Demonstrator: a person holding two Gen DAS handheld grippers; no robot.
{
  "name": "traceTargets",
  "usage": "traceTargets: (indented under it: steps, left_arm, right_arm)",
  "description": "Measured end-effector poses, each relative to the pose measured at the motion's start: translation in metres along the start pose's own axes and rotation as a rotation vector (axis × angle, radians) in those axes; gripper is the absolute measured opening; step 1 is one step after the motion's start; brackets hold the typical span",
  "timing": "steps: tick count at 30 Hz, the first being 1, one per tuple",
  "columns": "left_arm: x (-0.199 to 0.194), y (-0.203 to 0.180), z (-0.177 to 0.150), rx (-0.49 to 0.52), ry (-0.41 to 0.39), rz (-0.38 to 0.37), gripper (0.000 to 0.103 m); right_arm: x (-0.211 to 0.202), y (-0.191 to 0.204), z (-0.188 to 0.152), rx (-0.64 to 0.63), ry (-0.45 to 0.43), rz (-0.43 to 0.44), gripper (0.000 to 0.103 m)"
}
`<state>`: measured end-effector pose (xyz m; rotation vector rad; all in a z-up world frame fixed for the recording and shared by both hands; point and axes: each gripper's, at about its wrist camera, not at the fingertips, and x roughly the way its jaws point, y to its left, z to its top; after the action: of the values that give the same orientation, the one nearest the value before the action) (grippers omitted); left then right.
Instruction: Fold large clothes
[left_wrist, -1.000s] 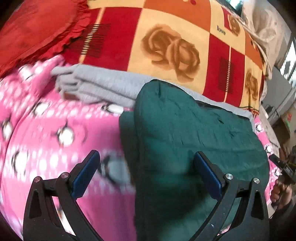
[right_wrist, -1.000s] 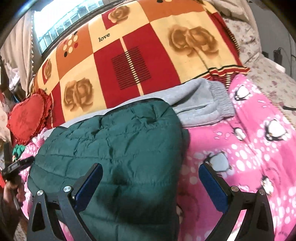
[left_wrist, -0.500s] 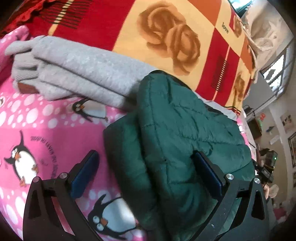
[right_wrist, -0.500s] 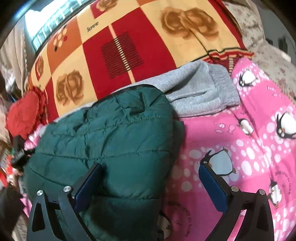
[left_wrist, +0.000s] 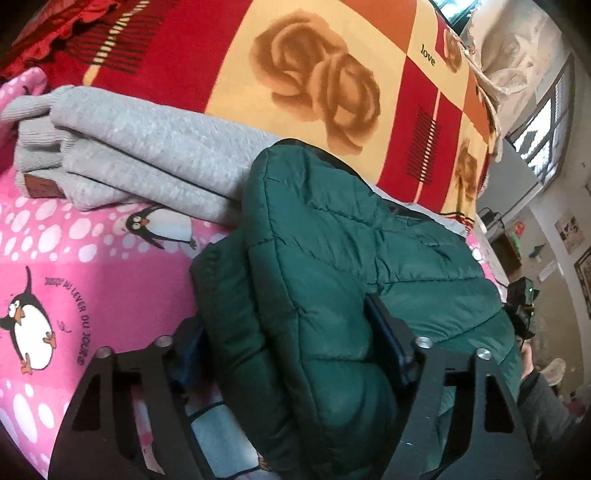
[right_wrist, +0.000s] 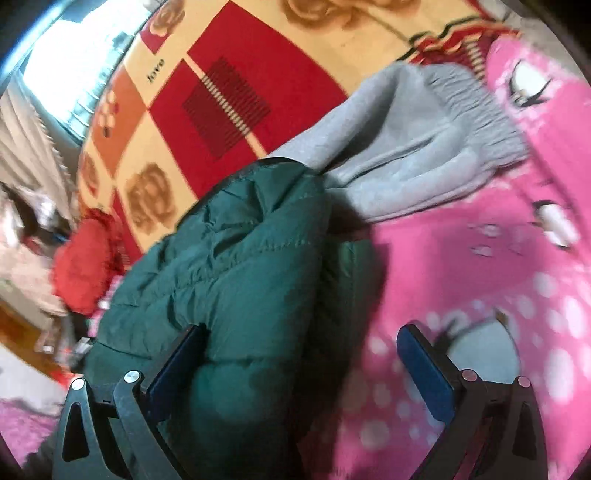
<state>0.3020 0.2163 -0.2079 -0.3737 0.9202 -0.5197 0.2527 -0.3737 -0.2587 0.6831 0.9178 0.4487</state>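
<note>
A dark green quilted jacket (left_wrist: 332, 266) lies folded on a pink penguin blanket (left_wrist: 74, 258). My left gripper (left_wrist: 288, 339) is shut on the jacket's thick folded edge, which bulges between the two fingers. In the right wrist view the green jacket (right_wrist: 229, 266) fills the lower left. My right gripper (right_wrist: 303, 362) is open around the jacket's other edge, its left finger pressed against the fabric, its right finger over the pink blanket (right_wrist: 480, 295).
A folded grey sweatshirt (left_wrist: 129, 147) lies behind the jacket, partly under it; it also shows in the right wrist view (right_wrist: 417, 155). A red and yellow rose-patterned blanket (left_wrist: 295, 74) lies beyond. A red heart cushion (right_wrist: 81, 269) sits far left.
My left gripper has closed on the jacket's folded edge. My right gripper has moved closer to the jacket and tilted; the right view is blurred by motion.
</note>
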Motion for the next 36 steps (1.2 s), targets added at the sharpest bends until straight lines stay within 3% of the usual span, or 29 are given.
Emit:
traceTargets:
  steps: [5,7,13,16,17,19,22,25,33,36]
  left_arm:
    - [0.002,-0.001,-0.001,0.005,-0.014,0.052,0.070]
    - [0.003,0.001,-0.001,-0.001,-0.012,0.053,0.070]
    - [0.002,0.002,-0.002,-0.005,-0.018,0.062,0.070]
    - [0.000,-0.008,-0.002,0.022,-0.025,0.127,0.069]
    - [-0.003,-0.015,-0.002,0.048,-0.029,0.165,0.068]
    - [-0.011,-0.031,-0.003,0.079,-0.043,0.224,0.052]
    - [-0.027,-0.054,-0.009,0.109,-0.076,0.297,0.036]
    - [-0.043,-0.075,-0.021,0.129,-0.096,0.345,0.030]
    - [-0.095,-0.085,-0.061,-0.074,-0.126,0.189,0.023]
    - [-0.114,-0.102,-0.075,-0.094,-0.143,0.162,0.023]
  right_arm:
    - [0.007,0.008,0.004,-0.053,0.027,0.084,0.100]
    - [0.002,0.016,0.005,-0.097,-0.009,0.075,0.080]
    - [-0.004,0.037,0.003,-0.208,-0.072,0.013,0.057]
    - [-0.007,0.048,0.004,-0.235,-0.082,0.008,0.041]
    - [-0.011,0.050,0.005,-0.241,-0.090,0.009,0.039]
    - [-0.023,0.059,0.003,-0.254,-0.118,0.002,0.033]
    - [-0.042,0.071,-0.005,-0.275,-0.160,-0.021,0.029]
    - [-0.063,0.082,-0.016,-0.289,-0.191,-0.037,0.028]
    - [-0.125,0.095,-0.058,-0.268,-0.243,-0.005,0.027]
    - [-0.134,0.089,-0.071,-0.234,-0.224,-0.029,0.027]
